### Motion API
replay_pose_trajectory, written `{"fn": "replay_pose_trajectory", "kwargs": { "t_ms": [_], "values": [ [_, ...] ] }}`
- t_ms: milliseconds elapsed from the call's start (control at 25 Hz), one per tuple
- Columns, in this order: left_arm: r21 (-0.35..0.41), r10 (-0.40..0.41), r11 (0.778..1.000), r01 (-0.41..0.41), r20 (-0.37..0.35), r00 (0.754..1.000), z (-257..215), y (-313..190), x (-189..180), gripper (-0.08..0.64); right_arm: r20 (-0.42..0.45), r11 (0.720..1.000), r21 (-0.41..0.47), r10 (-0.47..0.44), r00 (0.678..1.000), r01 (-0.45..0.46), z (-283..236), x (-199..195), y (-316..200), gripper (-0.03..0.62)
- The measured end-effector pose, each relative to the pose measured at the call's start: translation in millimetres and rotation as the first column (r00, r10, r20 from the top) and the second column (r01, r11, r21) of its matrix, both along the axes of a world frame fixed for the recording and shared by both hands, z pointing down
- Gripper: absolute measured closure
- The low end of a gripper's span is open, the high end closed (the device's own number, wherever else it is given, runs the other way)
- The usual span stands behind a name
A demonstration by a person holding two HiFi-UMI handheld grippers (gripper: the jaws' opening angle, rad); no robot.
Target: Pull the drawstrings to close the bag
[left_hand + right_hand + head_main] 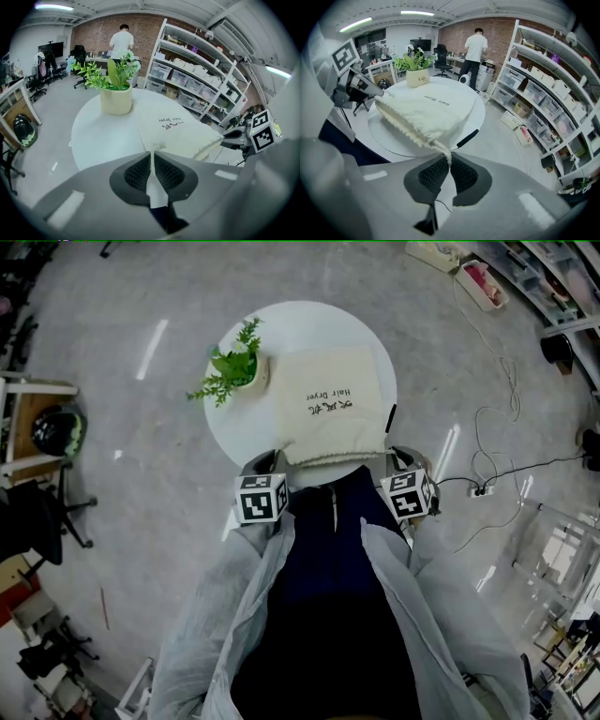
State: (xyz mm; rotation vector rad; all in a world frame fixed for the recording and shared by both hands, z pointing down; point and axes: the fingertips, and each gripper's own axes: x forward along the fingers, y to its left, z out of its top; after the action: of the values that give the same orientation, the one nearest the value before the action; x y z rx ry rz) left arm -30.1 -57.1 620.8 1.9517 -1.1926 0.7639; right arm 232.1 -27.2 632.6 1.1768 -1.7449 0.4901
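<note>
Pinching drawstrings (152,163) unseen overhead: both tongs (152,157) (449,154)

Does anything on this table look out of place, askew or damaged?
Nothing is spilled or damaged. The one odd thing is a slim black object lying right at the rim of the table, beside the bag; it might slip off.

An open lab-style workshop: a brick wall (91,35), white shelving (158,49) lined with plastic storage bins (180,77), office chairs (78,52) by desks, a power strip (480,490) on the grey floor (122,427).
</note>
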Motion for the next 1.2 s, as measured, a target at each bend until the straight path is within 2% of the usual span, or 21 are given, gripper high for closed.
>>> {"fn": "replay_pose_trajectory", "kwargs": {
  "t_ms": [160,280,480,680,880,1080,1200],
  "values": [
    [0.017,-0.003,1.0,0.003,0.032,0.999,2.6,0.1,-10.5,0.522,0.091,0.998,-0.01,0.067,0.994,-0.067,-8.5,-9.2,3.0,0.579],
    [0.033,-0.007,0.999,0.005,0.058,0.998,3.7,-0.5,-18.8,0.52,0.175,0.99,-0.018,0.138,0.975,-0.137,-16.3,-15.9,2.5,0.58],
    [0.062,-0.088,0.994,0.087,0.015,0.996,-0.5,-8.1,-32.6,0.523,0.227,0.977,-0.002,0.209,0.951,-0.215,-26.3,-21.4,-4.4,0.58],
    [0.061,-0.133,0.989,0.134,-0.013,0.991,-0.5,-13.0,-39.5,0.523,0.315,0.942,-0.022,0.325,0.892,-0.336,-29.9,-19.3,-8.5,0.578],
    [0.048,-0.172,0.984,0.173,-0.02,0.985,1.0,-15.1,-48.9,0.523,0.319,0.931,-0.022,0.351,0.88,-0.363,-30.9,-17.7,-9.1,0.578],
    [0.039,-0.202,0.978,0.203,-0.039,0.979,-0.5,-16.1,-56.5,0.523,0.346,0.909,-0.014,0.395,0.851,-0.416,-33.3,-15.2,-15.0,0.578],
    [0.04,-0.222,0.974,0.224,-0.048,0.974,-3.2,-18.8,-60.3,0.523,0.373,0.887,-0.018,0.435,0.82,-0.462,-34.3,-11.9,-18.1,0.578]
  ]
}}
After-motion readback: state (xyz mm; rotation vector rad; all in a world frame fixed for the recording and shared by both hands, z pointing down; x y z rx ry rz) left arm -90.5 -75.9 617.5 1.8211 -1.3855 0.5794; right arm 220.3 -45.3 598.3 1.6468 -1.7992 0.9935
